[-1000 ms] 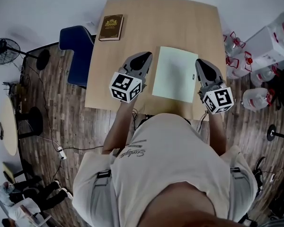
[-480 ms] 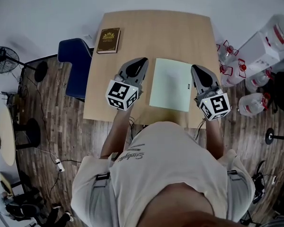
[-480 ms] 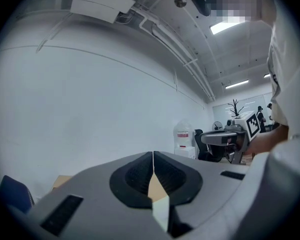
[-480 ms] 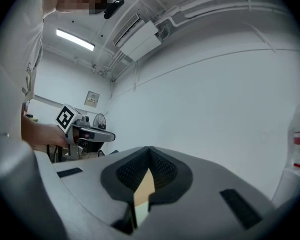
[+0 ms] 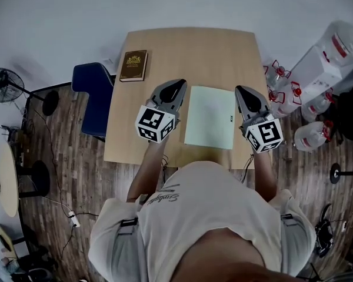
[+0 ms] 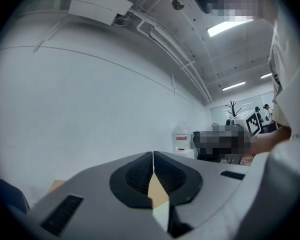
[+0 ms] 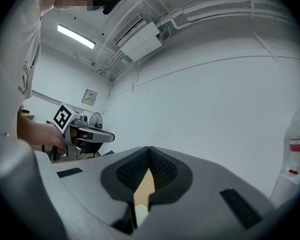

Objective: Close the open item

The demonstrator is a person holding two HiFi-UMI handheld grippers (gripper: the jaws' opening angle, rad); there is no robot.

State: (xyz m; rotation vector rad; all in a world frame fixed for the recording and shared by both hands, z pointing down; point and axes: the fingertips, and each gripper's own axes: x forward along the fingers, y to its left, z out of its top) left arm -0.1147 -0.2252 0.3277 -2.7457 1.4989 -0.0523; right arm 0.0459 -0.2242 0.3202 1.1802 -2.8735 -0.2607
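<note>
A pale green book (image 5: pixel 210 116) lies flat and shut in the middle of the wooden table (image 5: pixel 188 49). My left gripper (image 5: pixel 180 83) hovers just off the book's left edge with its jaws shut and nothing between them. My right gripper (image 5: pixel 240 90) stands off the book's right edge, jaws also shut and empty. In the left gripper view the left gripper (image 6: pixel 153 155) points at a white wall, with a strip of table showing in the gap below the tips. The right gripper view shows the right gripper (image 7: pixel 149 149) the same way, with the left gripper (image 7: pixel 77 131) off to the left.
A brown book (image 5: pixel 133 65) lies at the table's far left corner. A blue chair (image 5: pixel 93 93) stands against the table's left side. Several large water bottles (image 5: pixel 309 90) crowd the floor to the right. A fan (image 5: pixel 3 78) and a round table (image 5: pixel 3 172) stand far left.
The head view has shifted, so the table sits lower in the frame. Both grippers stay shut beside the green book and reach slightly farther along its sides.
</note>
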